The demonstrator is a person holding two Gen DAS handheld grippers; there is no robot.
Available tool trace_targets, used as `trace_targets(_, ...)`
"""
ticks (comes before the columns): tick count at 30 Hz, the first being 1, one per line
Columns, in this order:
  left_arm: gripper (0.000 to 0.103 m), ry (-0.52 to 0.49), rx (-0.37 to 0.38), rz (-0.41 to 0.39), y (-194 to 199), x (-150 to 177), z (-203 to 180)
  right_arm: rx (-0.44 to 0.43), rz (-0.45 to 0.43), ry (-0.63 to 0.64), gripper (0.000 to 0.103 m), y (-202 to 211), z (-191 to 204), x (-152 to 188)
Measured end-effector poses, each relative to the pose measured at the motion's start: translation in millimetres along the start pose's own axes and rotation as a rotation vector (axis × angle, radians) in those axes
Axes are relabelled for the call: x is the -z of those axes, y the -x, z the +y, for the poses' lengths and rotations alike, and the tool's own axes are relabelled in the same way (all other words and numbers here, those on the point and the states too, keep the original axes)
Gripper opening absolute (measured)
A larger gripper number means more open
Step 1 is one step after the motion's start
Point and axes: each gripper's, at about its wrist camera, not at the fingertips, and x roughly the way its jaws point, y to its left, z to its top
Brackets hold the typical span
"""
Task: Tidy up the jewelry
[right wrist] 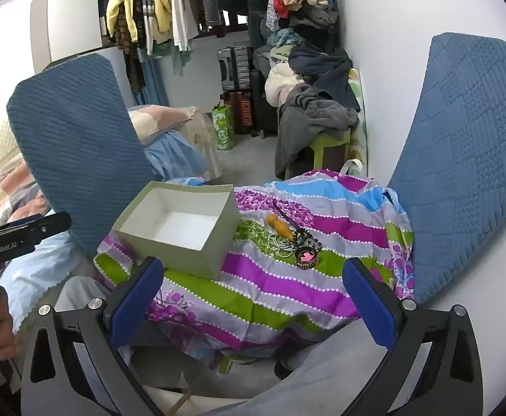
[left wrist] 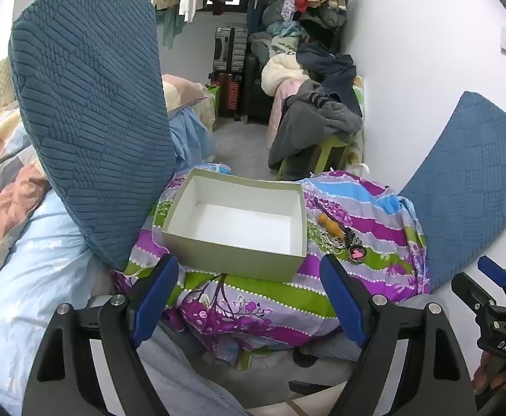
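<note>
At nine o'clock in the left wrist view a blue quilted cushion (left wrist: 90, 121) stands tilted against the bedding, its lower edge beside the striped floral cloth (left wrist: 260, 294). The left gripper (left wrist: 249, 298) hangs at six o'clock with its jaws spread wide and nothing between its blue pads (left wrist: 156, 298); it points down toward the cloth. Just past it, near centre, sits an open pale green box (left wrist: 235, 222) with a white, empty inside, resting on the cloth. At about three o'clock from the box, just beside its right wall, lies the jewelry pile (left wrist: 339, 239): an orange wooden piece, silver chains and a round pendant with a pink heart, all tangled together on the cloth. A second blue cushion (left wrist: 468, 187) leans on the white wall at three o'clock.

In the right wrist view the box (right wrist: 180, 225) sits toward ten o'clock of the right gripper (right wrist: 253, 305), and the jewelry pile (right wrist: 294, 242) lies at twelve o'clock, ahead of it and apart from it. This gripper too is spread wide with nothing held.
</note>
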Motion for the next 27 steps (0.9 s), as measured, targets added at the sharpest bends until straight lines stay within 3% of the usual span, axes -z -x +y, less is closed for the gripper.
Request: trace_targets(27, 0.084, -0.035, 0.004, 0.026, -7, 5, -3, 0.020, 0.011, -0.021, 0.103, 2, -7, 5)
